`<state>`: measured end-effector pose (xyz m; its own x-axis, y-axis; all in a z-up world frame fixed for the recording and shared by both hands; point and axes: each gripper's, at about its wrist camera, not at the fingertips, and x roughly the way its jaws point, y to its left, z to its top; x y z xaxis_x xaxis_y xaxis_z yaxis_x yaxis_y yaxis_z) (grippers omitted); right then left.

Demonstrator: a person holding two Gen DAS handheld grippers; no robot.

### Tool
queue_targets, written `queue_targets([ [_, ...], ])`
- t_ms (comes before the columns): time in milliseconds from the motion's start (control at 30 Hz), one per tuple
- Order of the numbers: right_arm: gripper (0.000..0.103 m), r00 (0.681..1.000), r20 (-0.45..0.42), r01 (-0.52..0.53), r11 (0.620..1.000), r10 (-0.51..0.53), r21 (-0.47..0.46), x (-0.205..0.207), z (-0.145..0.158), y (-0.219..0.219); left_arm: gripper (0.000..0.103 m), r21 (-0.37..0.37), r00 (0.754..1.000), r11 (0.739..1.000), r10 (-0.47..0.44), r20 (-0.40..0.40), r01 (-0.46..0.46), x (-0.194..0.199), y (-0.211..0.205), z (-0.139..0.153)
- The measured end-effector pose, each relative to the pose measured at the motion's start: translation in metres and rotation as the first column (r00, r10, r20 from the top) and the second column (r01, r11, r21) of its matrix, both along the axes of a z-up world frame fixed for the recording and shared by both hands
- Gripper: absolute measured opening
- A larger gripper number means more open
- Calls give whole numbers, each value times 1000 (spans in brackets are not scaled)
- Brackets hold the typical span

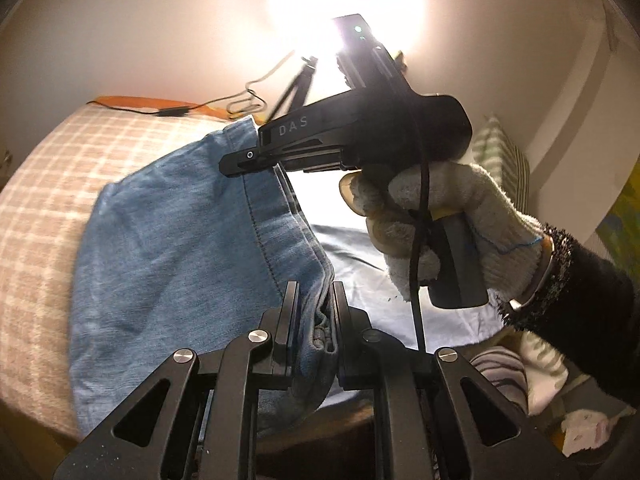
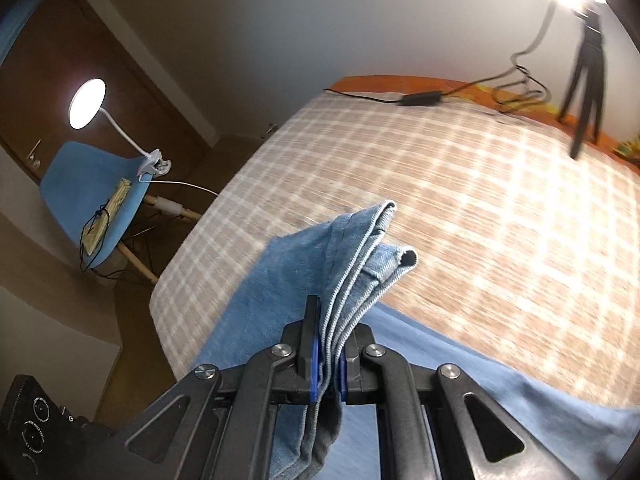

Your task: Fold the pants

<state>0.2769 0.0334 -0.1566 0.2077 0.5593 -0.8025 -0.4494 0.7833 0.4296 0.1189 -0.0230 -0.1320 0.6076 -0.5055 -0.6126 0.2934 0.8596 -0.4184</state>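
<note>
The pants are light blue denim (image 1: 168, 240), lifted above a checked bed cover. My left gripper (image 1: 314, 292) is shut on a bunched edge of the denim, which hangs down to the left of its fingers. In the same view the right gripper (image 1: 240, 162), held by a gloved hand (image 1: 452, 208), pinches the far edge of the cloth. In the right wrist view my right gripper (image 2: 332, 320) is shut on a stack of folded denim layers (image 2: 360, 256), with hems sticking out beyond the blue pads. More denim trails below to the right.
A beige checked blanket (image 2: 460, 184) covers the bed. A black tripod (image 2: 588, 64), a cable and a power brick (image 2: 420, 98) lie at its far edge under a bright lamp. A blue chair (image 2: 92, 200) with a clip lamp stands left of the bed. A striped pillow (image 1: 500, 160) lies on the right.
</note>
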Motion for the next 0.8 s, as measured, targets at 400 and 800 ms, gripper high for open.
queue_targets([
  [400,4,996,32,81,997,-81,8,-12,14,-61,10,94,992,989,-118,52,113,-11,-51,11],
  [800,4,992,-31,121,992,-120,41,-16,-18,-97,27,165,990,977,-130,-52,137,-7,-63,-32],
])
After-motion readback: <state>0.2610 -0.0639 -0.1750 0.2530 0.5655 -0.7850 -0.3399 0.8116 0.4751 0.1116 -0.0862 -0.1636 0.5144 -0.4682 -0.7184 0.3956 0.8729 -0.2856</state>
